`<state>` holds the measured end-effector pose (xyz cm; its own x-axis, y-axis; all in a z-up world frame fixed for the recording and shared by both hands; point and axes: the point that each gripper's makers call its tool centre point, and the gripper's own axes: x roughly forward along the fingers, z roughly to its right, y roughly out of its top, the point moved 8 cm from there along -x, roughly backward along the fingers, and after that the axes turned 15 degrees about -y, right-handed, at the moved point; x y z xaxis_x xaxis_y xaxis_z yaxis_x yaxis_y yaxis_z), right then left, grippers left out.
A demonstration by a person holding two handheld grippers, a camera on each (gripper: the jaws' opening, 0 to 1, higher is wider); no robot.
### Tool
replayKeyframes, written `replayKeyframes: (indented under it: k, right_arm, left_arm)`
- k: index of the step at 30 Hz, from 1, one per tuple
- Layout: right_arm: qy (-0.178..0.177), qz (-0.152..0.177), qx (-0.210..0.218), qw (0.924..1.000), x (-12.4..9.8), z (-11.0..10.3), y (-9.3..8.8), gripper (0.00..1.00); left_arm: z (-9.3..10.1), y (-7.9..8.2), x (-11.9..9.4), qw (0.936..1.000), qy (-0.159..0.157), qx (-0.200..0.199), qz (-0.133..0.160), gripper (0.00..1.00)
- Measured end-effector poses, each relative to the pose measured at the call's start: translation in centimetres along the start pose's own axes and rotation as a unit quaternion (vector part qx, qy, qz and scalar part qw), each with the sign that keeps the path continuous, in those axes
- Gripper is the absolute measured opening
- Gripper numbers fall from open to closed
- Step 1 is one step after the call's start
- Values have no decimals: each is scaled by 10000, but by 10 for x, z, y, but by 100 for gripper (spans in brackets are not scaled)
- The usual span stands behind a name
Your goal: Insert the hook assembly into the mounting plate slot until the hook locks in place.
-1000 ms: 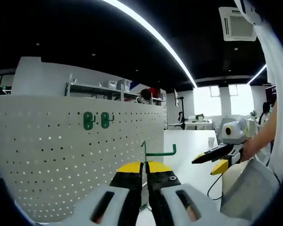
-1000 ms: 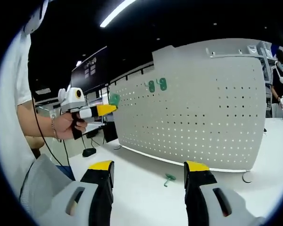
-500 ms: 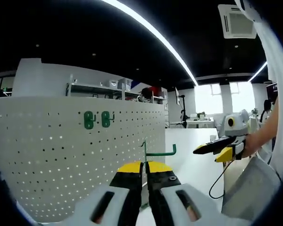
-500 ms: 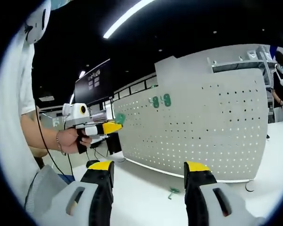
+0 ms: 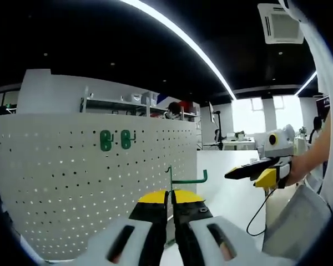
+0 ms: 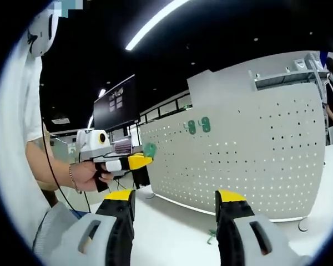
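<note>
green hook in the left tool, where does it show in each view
Left gripper view: the green hook stands just above the shut tips of the left tool, low and centre.
Right gripper view: the same hook is at the tip of the left tool, left of centre.
Shared landmark: the two green hooks already mounted high on the white pegboard.

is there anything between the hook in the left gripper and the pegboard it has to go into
Nothing visible stands in the way. The left gripper is shut on the green hook, and only open air lies between it and the white pegboard, where two green hooks already hang higher up.
</note>
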<state>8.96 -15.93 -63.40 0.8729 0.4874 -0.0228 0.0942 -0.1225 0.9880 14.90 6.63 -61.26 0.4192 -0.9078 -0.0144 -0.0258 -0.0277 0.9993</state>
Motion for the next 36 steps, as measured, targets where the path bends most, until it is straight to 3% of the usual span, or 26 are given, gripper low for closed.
replayKeyframes:
  k: [36]
  right_arm:
    - [489, 240, 472, 9974, 42, -29, 14, 52]
  left_arm:
    - [1, 2, -3, 9997, 234, 90, -63, 2]
